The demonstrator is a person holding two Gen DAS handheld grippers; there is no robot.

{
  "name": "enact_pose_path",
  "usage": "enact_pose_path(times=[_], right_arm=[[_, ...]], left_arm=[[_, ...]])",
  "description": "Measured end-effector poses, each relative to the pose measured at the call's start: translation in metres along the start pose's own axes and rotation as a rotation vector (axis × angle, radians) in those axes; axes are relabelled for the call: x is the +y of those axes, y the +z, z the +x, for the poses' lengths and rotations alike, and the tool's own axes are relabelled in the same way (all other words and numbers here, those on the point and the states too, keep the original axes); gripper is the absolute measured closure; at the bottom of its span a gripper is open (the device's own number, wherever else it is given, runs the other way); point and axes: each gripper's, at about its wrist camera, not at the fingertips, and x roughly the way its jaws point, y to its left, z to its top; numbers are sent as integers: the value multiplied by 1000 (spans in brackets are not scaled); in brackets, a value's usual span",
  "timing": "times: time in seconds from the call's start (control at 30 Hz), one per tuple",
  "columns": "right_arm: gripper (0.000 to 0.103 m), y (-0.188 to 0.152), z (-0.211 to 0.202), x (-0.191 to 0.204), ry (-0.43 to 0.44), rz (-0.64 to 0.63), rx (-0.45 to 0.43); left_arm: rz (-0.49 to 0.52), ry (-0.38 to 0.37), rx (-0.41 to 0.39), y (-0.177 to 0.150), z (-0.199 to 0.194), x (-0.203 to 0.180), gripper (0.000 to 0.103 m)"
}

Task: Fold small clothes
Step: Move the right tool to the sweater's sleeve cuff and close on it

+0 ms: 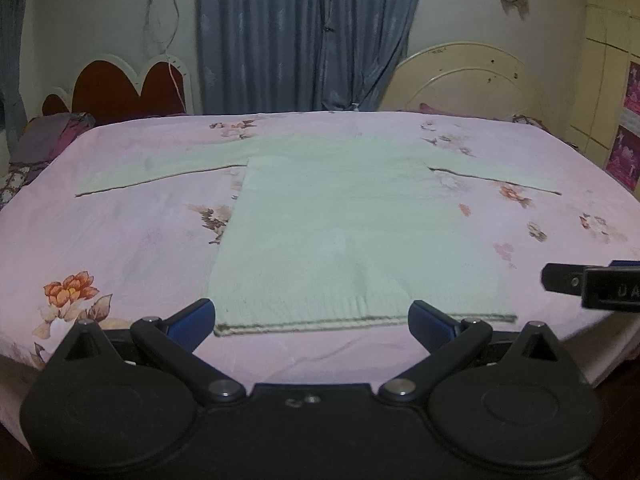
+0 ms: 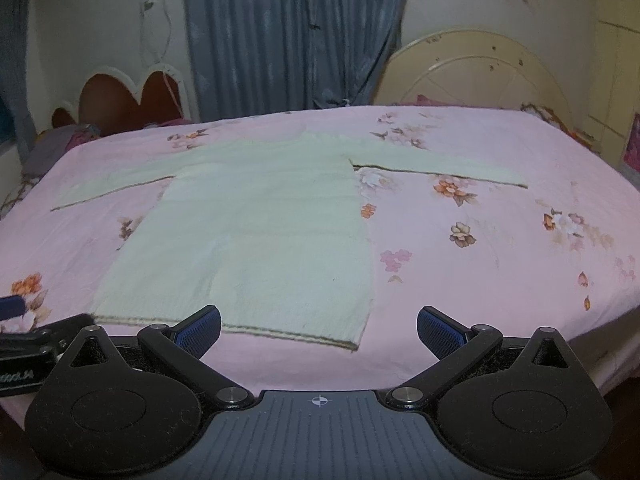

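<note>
Left gripper (image 1: 312, 322) hangs level over the near edge of the bed (image 1: 132, 236), jaws spread wide and holding nothing; its blue pads (image 1: 192, 322) straddle the hem of the pale green sweater (image 1: 344, 232), which lies flat at twelve o'clock, sleeves reaching toward ten and two. Right gripper (image 2: 319, 330), beside it at three o'clock, is likewise level, wide open and empty, its left pad over the hem near the sweater's right corner, the other over bare floral sheet.
</note>
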Motion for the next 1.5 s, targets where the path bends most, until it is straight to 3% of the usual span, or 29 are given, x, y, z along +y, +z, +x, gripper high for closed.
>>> enact_pose_path(times=[0.13,0.6,0.7,0.97,1.13,1.23,1.27,1.3,1.37,1.5], right_arm=[[0,15,18,-10,-26,31,-6],[0,93,101,-41,-129,160,-91],[0,108,109,-54,-148,190,-123],[0,132,136,-115,-220,256,-138],[0,143,165,-172,-262,307,-164],[1,152,190,-215,-274,347,-166],[3,155,197,-229,-278,359,-170],[27,158,206,-243,-279,373,-167],[46,163,227,-275,-277,431,-137],[49,163,263,-331,-262,548,-110]], left_arm=[[-43,-15,18,16,23,12,0],[-52,-40,15,93,125,36,0],[-8,-66,18,108,141,32,1],[-6,-134,1,129,187,3,2],[-55,-57,-102,139,202,-20,1],[-105,-38,-126,153,217,-33,2],[-112,-43,-121,159,223,-37,2],[-118,-48,-106,164,230,-42,2],[-132,-46,-64,173,247,-51,2],[-138,-18,-7,179,270,-72,2]])
